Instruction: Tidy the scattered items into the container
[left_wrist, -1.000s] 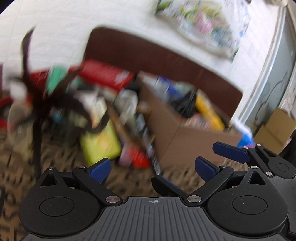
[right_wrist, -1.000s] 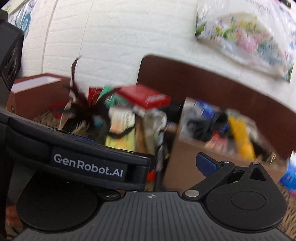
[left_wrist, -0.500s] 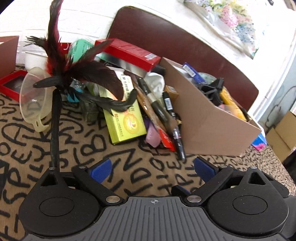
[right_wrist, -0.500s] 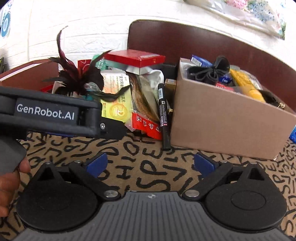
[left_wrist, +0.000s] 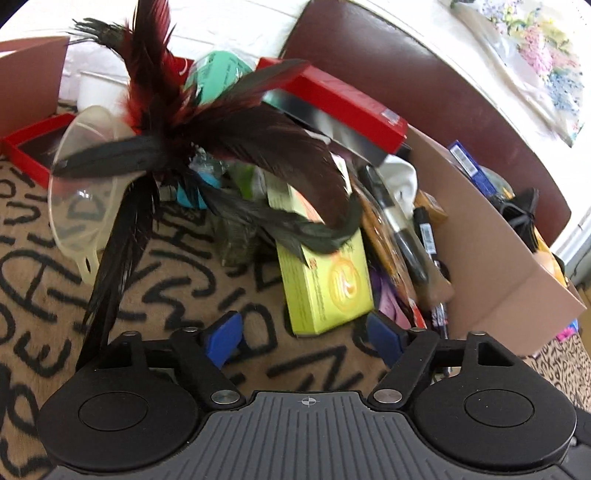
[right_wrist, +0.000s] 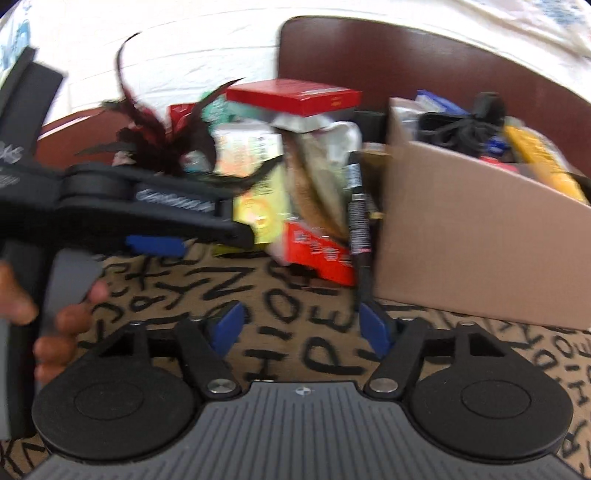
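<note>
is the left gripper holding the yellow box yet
No, the left gripper is open and empty, with the yellow box lying on the cloth ahead of its fingers.

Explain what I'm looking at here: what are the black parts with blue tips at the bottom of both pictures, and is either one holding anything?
There is no robot: a person holds a two-finger claw in each hand, each with a camera looking along its fingers. One picture is from the left claw, the other from the right claw. The blue tips are the finger pads. Both claws are open and hold nothing. The right view also shows the left claw from the side, in the person's hand. On the lettered cloth lies a pile: a feather toy, a yellow-green box, a red box, a black marker and a clear funnel. Beside it stands the part-filled cardboard box.
</note>
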